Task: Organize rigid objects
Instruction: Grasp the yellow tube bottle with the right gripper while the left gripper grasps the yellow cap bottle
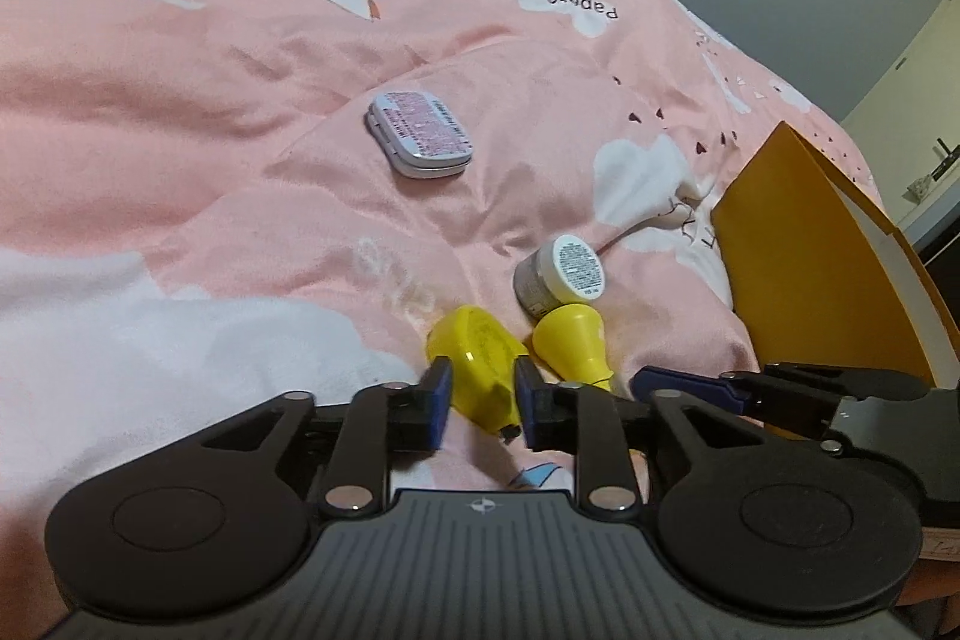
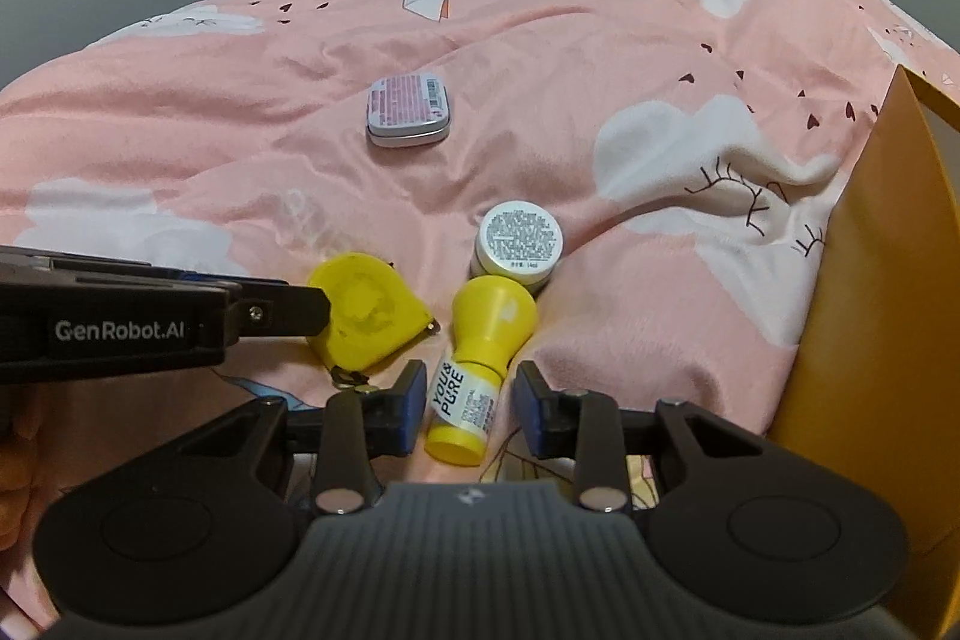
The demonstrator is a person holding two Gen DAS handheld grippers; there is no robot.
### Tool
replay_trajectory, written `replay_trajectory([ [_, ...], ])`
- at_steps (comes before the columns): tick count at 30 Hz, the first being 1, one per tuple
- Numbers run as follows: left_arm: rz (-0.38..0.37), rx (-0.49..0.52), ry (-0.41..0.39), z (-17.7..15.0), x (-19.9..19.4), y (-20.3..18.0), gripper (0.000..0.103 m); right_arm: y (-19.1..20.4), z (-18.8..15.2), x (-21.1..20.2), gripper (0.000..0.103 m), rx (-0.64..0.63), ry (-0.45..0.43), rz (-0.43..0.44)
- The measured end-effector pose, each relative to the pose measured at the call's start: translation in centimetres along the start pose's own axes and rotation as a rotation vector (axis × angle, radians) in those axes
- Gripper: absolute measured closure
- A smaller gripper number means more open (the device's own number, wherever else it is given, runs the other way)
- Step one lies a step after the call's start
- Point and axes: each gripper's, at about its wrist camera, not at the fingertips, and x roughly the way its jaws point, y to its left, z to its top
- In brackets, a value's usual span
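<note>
A yellow teardrop-shaped tape measure (image 1: 480,358) (image 2: 372,316) lies flat on the pink duvet. Its narrow end sits between the blue pads of my left gripper (image 1: 483,400) (image 2: 315,307), whose jaws stand a little apart, close on either side of it. I cannot see them pressing on it. To its right lies a yellow "YOU & PURE" bottle (image 2: 474,358) (image 1: 570,340) on its side. My right gripper (image 2: 468,400) (image 1: 666,382) straddles the bottle's neck and stands open, with a gap at each pad.
A small grey jar with a white labelled lid (image 2: 519,244) (image 1: 561,274) touches the bottle's far end. A flat metal tin (image 2: 408,109) (image 1: 420,142) lies farther out on the duvet (image 2: 180,130). An orange box wall (image 2: 870,340) (image 1: 810,250) stands at the right.
</note>
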Motion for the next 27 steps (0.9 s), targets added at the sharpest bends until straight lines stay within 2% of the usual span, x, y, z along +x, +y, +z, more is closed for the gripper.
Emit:
replay_trajectory([
  [2,0.006,0.002,-0.002,0.0,0.3,-0.2,0.061,0.0,-0.1,0.2,0.071,-0.016,-0.004,-0.012],
  [9,0.11,0.041,-0.024,0.0,1.3,-0.8,0.059,0.0,0.2,0.7,0.071,-0.037,-0.019,-0.021],
  [13,0.147,0.088,-0.009,-0.1,2.5,-1.1,0.041,-0.1,0.2,1.0,0.07,-0.045,-0.019,-0.022],
  [15,0.146,0.092,0.008,0.0,3.1,-1.0,0.037,-0.1,0.2,1.2,0.069,-0.047,-0.015,-0.025],
  [20,0.124,0.028,0.028,0.4,4.0,0.0,0.034,0.0,0.2,1.9,0.065,-0.047,-0.001,-0.035],
  [24,0.117,0.028,0.045,0.6,4.5,0.1,0.034,0.3,0.1,2.7,0.065,-0.044,0.004,-0.044],
  [26,0.107,0.035,0.052,0.7,4.6,-0.1,0.035,0.5,0.1,3.0,0.071,-0.044,-0.003,-0.048],
  [27,0.098,0.036,0.047,0.7,4.6,-0.1,0.041,0.5,0.1,3.0,0.074,-0.043,-0.01,-0.042],
])
